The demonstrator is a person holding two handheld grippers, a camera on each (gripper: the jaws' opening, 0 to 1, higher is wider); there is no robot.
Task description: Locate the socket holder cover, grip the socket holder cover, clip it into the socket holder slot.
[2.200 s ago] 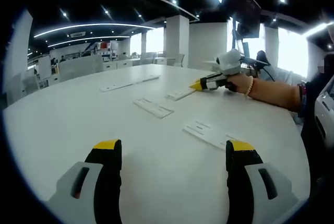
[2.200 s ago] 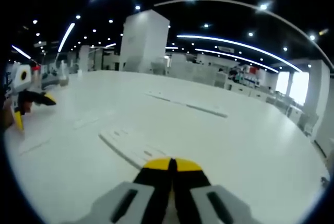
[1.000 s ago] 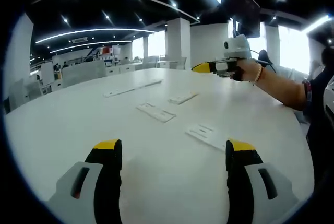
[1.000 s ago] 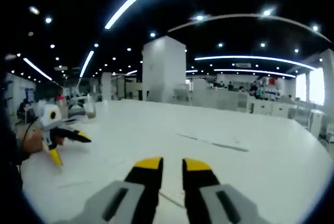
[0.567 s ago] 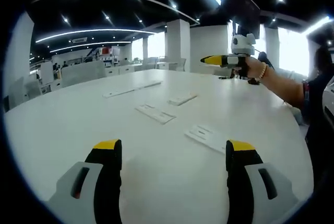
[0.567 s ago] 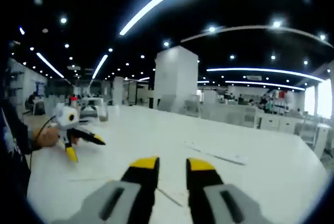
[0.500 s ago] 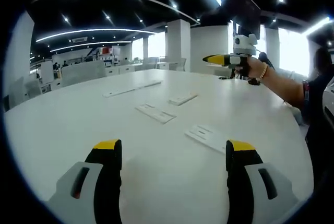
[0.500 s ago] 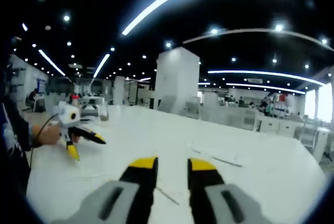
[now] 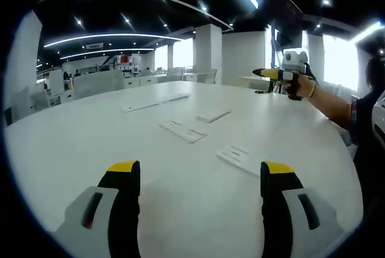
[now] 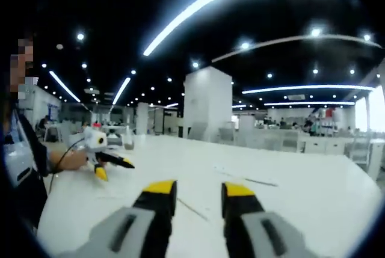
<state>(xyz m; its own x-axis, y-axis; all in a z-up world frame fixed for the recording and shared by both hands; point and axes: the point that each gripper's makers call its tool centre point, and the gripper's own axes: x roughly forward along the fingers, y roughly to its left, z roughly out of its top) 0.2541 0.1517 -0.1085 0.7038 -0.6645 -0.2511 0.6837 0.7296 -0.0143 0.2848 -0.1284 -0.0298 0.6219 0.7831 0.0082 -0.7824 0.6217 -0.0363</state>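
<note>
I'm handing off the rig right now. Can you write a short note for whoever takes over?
Left gripper: open, empty, low over the table.
Right gripper: open, empty, raised above the table, away from the parts.
Parts: four flat white pieces lie apart on the table: a near piece, a middle piece, a short one and a long strip at the far side. I cannot tell cover from holder.
Done: nothing gripped or clipped.
Left: find the cover, grip it, clip it into the holder slot.
</note>
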